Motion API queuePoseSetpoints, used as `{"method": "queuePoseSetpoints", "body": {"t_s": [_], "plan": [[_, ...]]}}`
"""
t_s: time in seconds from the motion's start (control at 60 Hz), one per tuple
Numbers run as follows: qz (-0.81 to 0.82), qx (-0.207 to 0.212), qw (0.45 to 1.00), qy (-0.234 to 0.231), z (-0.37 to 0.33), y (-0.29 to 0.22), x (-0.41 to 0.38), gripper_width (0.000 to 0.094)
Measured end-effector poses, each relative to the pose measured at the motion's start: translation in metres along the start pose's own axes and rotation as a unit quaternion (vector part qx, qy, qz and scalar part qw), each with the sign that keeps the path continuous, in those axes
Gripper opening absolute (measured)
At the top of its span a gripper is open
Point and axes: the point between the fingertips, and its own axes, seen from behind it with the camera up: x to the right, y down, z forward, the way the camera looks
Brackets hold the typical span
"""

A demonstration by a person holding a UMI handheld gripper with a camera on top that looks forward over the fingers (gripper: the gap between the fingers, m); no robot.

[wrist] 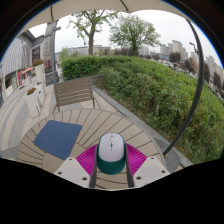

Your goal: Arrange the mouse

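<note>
gripper view looks out over a round wooden slatted table point(95, 125) on an outdoor terrace. the gripper point(111, 166) sits low over the tabletop, its two fingers point(72, 172) reaching forward with magenta pads point(87, 158) on their inner faces. the mouse point(111, 151) — white with a grey-green middle strip — lies between the pads, lengthwise along the fingers. both pads look pressed against its sides, so the claw appears clenched on the mouse, though the contact is hard to judge closely.

just ahead of the fingers and off to their left, a dark blue mouse pad point(57, 138) lies flat on the slats, apart from the mouse. beyond the table stands a wooden chair point(74, 94), its back facing the table. a paved path point(128, 108) runs past the table's far side beside a grassy slope point(165, 95), with a hedge point(95, 66), trees point(133, 32) and distant buildings point(172, 48) behind — all under an overcast sky.
</note>
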Motion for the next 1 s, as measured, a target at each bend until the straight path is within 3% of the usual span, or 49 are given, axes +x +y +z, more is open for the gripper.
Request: {"method": "queuePoseSetpoints", "body": {"t_s": [0.117,0.283,0.517,0.567,0.617,0.65,0.717,1.0], "plan": [[0.016,0.005,0.999,-0.048,0.022,-0.048,-0.082,0.0426],[0.013,-0.028,0.997,-0.077,0.083,-0.045,-0.209,0.0427],[0.015,-0.085,0.996,-0.03,0.173,0.034,-0.281,0.0449],[0.017,-0.058,0.998,-0.017,0.177,0.026,-0.282,0.0478],[0.013,-0.071,0.997,-0.01,0.179,0.027,-0.28,0.0519],[0.016,-0.075,0.997,-0.002,0.174,0.026,-0.278,0.0591],[0.016,-0.063,0.998,0.016,0.157,0.01,-0.271,0.0864],[0.051,-0.11,0.993,0.006,-0.033,-0.001,-0.286,0.0847]]}}
